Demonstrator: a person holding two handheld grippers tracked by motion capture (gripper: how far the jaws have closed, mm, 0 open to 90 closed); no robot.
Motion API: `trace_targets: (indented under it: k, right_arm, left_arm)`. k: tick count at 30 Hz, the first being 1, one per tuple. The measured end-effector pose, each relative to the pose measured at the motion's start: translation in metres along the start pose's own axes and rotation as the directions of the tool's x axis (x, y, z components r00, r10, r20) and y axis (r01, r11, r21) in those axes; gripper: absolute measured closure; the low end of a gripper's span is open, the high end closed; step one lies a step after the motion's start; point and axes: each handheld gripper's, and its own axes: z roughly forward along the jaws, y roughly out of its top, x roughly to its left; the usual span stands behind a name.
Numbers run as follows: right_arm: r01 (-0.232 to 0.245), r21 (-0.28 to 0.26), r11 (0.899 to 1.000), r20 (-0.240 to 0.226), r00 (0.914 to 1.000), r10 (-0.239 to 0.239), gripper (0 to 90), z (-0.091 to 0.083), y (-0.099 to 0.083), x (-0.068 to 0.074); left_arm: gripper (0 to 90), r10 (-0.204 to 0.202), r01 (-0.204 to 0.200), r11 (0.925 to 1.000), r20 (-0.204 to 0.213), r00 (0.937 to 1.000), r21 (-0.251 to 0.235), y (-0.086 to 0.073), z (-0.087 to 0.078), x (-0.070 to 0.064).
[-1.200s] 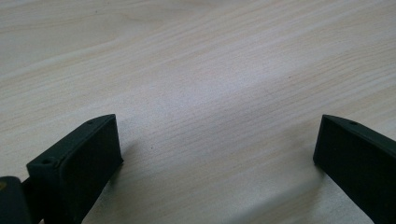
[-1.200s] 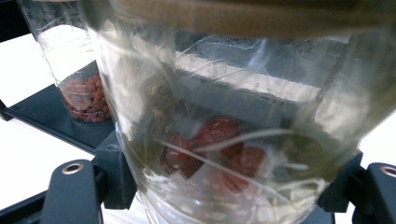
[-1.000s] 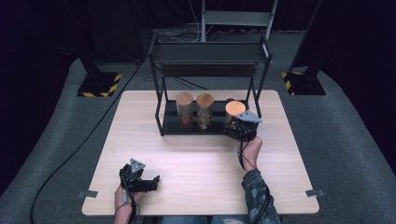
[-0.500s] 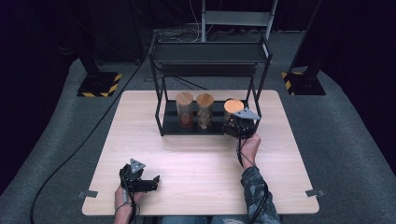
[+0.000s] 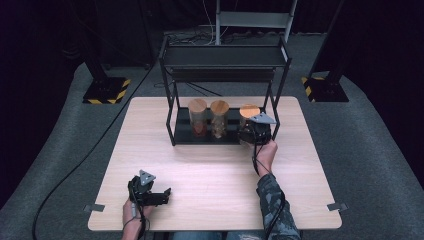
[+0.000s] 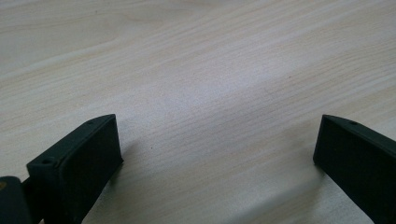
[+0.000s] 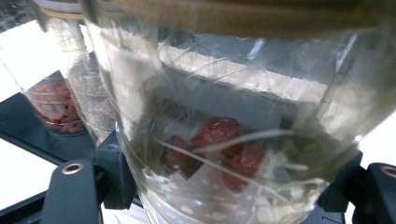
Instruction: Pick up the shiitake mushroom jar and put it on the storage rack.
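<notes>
Jar (image 7: 233, 140) of clear glass, with a wooden lid and reddish pieces inside, stands at the right end of the black rack's (image 5: 172, 122) lower shelf, rightmost of 3 jars. Around it sits the right gripper (image 5: 255, 131), a jaw on either side of the glass; whether they press it I cannot tell. Beside it stand a middle jar (image 5: 219, 119) and a left jar (image 5: 197, 117). Well apart, near the wooden table's (image 5: 210, 170) front edge, the left gripper (image 5: 159, 196) rests with jaws spread wide over bare wood.

You see a light wooden table (image 5: 210, 170) on grey carpet (image 5: 75, 135). On the black rack's (image 5: 225, 57) lower shelf, 2 wood-lidded jars stand side by side: the left jar (image 5: 197, 117) holds red pieces, the middle jar (image 5: 219, 119) brownish ones.
</notes>
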Motion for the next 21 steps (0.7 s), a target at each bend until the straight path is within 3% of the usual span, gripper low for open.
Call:
trace_targets:
  k: [21]
  right_arm:
    - [0.007,0.024,1.0,0.017,0.9998,-0.007,24.4,0.018,0.002,-0.006]
  left_arm:
    - [0.2,-0.001,0.001,1.0,0.001,1.0,-0.001,0.0,0.0,0.0]
